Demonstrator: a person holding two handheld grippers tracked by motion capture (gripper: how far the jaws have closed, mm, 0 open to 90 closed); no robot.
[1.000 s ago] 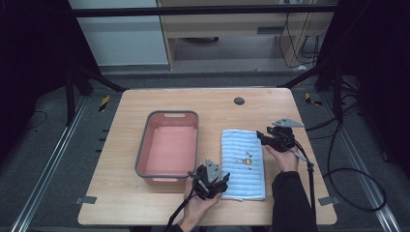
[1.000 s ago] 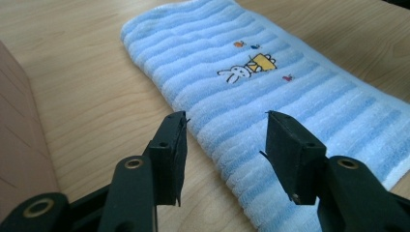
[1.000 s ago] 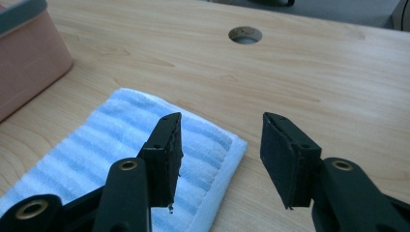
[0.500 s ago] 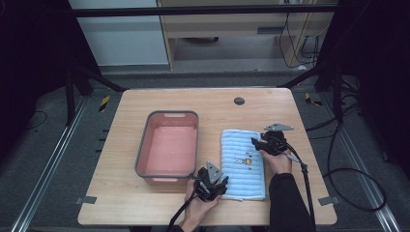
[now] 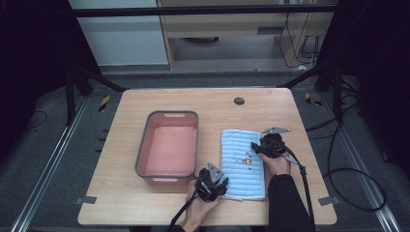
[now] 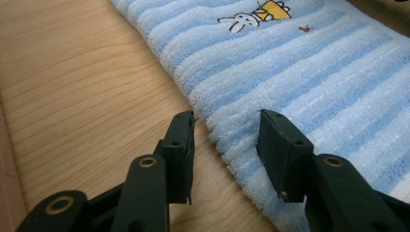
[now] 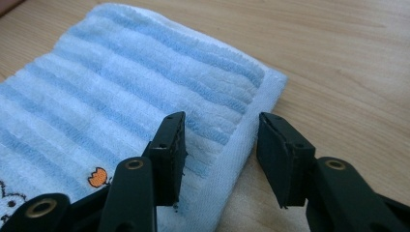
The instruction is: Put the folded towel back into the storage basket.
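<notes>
Desk (image 5: 145, 203) first, pale wood, with the grey-rimmed pink tub (image 5: 141, 153) left of centre and the striped blue towel (image 5: 241, 150) flat beside it, reaching toward the near edge. My left fingers (image 6: 226, 140) stand apart astride the towel's long edge near its near-left corner, one on bare wood, one over the pile. My right fingers (image 7: 220, 145) are apart too, straddling the white hem by the far-right corner. Risk, as I judge it: closing from here, a finger skidding on the wood could catch one layer only, or nothing, and the towel would drag or bunch. Both my hands (image 5: 198, 212) come in low from the near edge, grippers tilted steeply down.
</notes>
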